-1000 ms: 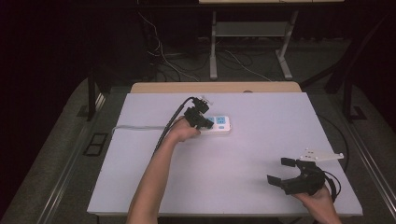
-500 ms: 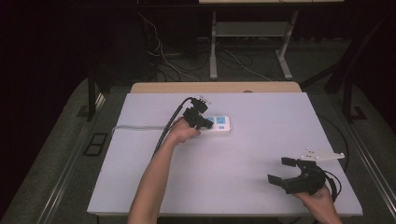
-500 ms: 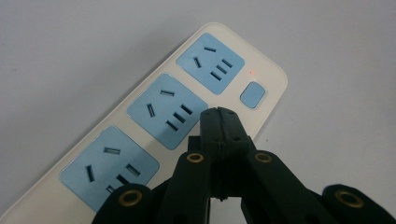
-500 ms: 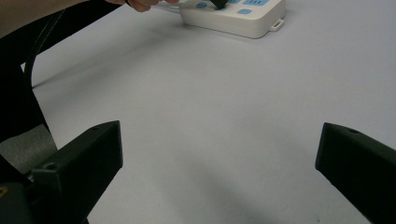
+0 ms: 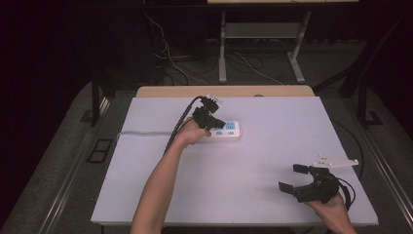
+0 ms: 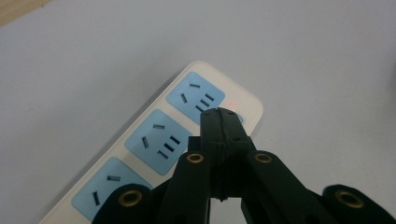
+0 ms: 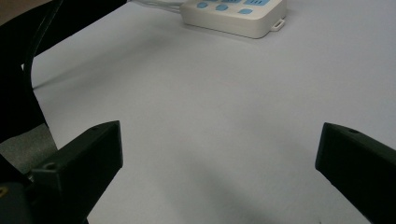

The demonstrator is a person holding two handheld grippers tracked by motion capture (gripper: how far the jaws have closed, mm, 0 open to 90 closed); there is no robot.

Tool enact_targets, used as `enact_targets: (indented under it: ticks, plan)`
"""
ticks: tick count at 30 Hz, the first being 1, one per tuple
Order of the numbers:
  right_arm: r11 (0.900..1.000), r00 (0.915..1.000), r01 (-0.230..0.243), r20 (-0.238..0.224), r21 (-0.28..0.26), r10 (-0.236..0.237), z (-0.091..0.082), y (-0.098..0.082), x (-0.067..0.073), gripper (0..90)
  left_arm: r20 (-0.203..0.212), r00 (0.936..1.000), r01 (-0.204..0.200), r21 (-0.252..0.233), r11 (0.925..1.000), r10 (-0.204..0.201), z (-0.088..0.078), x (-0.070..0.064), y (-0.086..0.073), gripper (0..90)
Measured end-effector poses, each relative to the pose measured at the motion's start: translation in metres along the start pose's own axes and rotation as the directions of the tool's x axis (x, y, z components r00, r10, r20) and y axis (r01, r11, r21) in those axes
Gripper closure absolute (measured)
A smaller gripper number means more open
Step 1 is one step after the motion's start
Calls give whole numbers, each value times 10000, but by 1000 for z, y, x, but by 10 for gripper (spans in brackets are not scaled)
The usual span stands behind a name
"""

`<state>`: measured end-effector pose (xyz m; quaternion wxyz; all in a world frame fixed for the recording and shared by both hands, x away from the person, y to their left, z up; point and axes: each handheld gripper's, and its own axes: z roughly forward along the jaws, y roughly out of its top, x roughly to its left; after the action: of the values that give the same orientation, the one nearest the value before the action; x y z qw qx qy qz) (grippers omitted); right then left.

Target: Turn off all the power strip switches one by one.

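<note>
- The desk (image 5: 253, 161) carried a pale lavender top, with a strip of bare wood showing along its far edge.
- A white power strip (image 5: 229, 130) lay flat on the far middle of the desk, its blue socket faces upward. A pale cord (image 5: 141, 133) ran from it toward the desk's left edge.
- The left gripper (image 5: 217, 124) was over the power strip, held by the person's left hand (image 5: 191, 134), whose forearm crossed the desk from the near edge.
- In the left gripper view, its fingers (image 6: 219, 122) were pressed together with nothing between them. Their tips stood over the end of the power strip (image 6: 159, 149), beside the last blue socket; contact could not be confirmed.
- The right gripper (image 5: 293, 179) was at the near right corner of the desk, well apart from the power strip, held by the right hand (image 5: 333, 208).
- Its fingers (image 7: 88, 158) stood wide apart, with only bare desk surface (image 7: 210, 126) between them.
- In the right gripper view, the power strip (image 7: 236, 14) lay far off at the top edge, and nothing stood between it and the gripper.
- Beyond the desk, loose cables (image 5: 170, 58) lay on the dark floor near the metal legs of a second table (image 5: 223, 53).
- A black cable (image 5: 179, 124) trailed from the left gripper alongside the forearm.
</note>
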<state>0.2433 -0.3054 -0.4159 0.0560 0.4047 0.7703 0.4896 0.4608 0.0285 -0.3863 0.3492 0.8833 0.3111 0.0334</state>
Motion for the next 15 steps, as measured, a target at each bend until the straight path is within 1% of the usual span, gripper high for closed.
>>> enact_targets:
  ticks: [7,15]
  plan:
    - [10000,10000,-24,10,-41,24,-1,0,-1,6,-29,9996,-284,129,9995,284,-2,-6,11,898]
    - [10000,10000,-9,10,-18,9,-1,0,-1,6,-63,9989,-469,19,9989,469,0,-12,19,897]
